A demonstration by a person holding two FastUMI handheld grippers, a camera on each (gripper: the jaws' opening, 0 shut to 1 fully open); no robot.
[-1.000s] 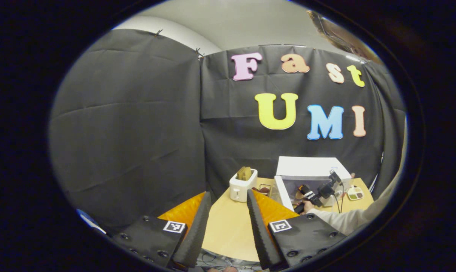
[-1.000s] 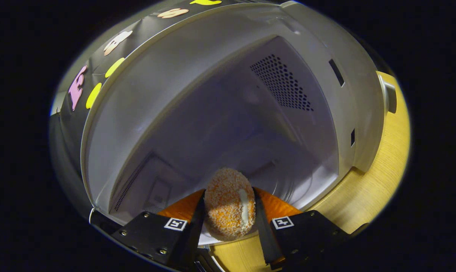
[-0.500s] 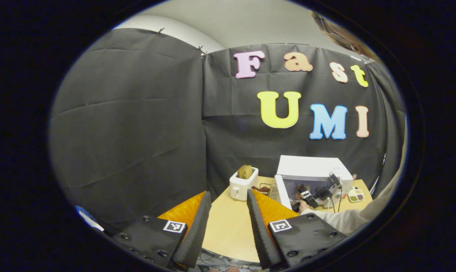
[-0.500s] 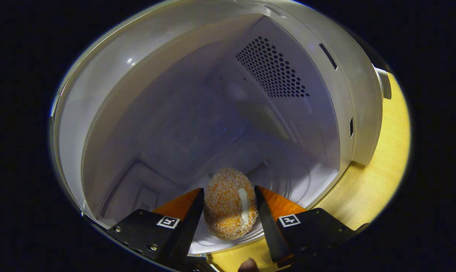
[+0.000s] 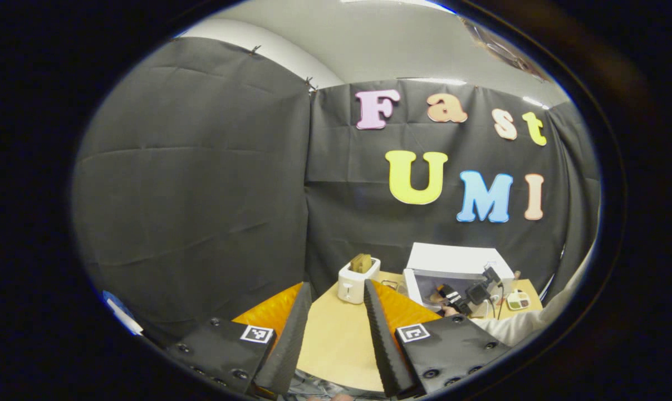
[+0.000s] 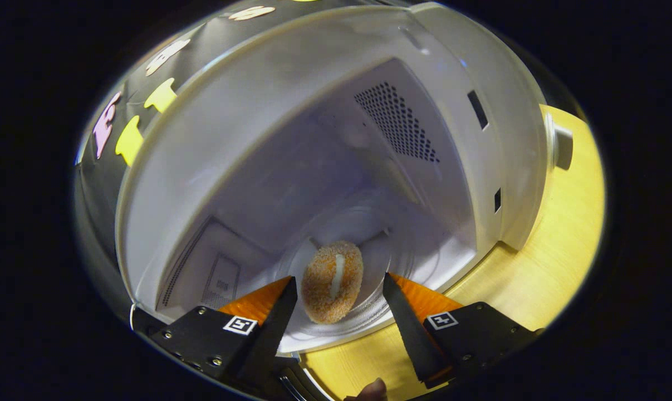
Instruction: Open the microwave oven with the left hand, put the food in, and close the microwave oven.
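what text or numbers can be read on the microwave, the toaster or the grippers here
Nothing can be quoted.
Panel on the microwave inner wall: print too blurred to read.
Square markers on the left gripper and the right gripper: black-and-white patterns, no legible letters.
Toaster: too small to show any text.

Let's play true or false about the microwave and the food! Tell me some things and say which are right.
1. The round breaded orange food lies inside the white microwave oven. True.
2. The right tool squeezes the food. False: its fingers are apart, free of it.
3. The microwave door is shut. False: it is open.
4. The left tool is open and holds nothing. True.
5. A white toaster stands on the wooden table. True.
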